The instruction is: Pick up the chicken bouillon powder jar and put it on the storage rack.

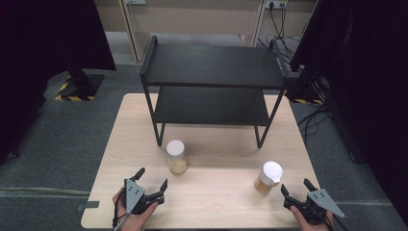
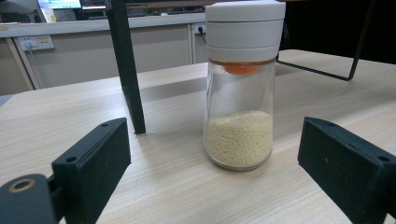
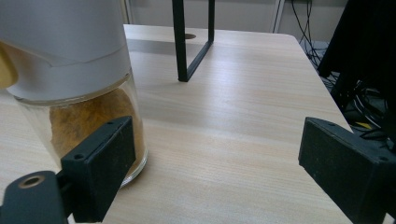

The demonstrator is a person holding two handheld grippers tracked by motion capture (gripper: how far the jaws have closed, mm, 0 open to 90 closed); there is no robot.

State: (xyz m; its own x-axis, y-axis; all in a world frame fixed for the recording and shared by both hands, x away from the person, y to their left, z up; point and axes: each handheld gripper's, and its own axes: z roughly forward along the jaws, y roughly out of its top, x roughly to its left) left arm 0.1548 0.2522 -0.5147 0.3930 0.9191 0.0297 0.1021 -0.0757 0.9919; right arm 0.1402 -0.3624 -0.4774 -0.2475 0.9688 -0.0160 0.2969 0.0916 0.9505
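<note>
Two glass jars with white lids stand upright on the wooden table [image 1: 216, 192]. One jar [image 1: 176, 157] [image 2: 239, 93] holds pale grains and sits in front of the rack's left leg. My left gripper [image 1: 152, 179] [image 2: 215, 163] is open a short way before it, jaws wide and empty, the jar ahead of them and apart. The other jar [image 1: 268, 177] [image 3: 74, 88] holds orange-brown powder. My right gripper [image 1: 294, 186] [image 3: 215, 163] is open just right of it; its left jaw stands in front of the jar's base, with nothing between the pads.
A black two-shelf metal rack [image 1: 211, 86] stands at the table's far half, its legs [image 2: 126, 70] [image 3: 180, 42] close behind the jars. Cables [image 1: 312, 120] lie on the floor to the right. Bare table lies between the two jars.
</note>
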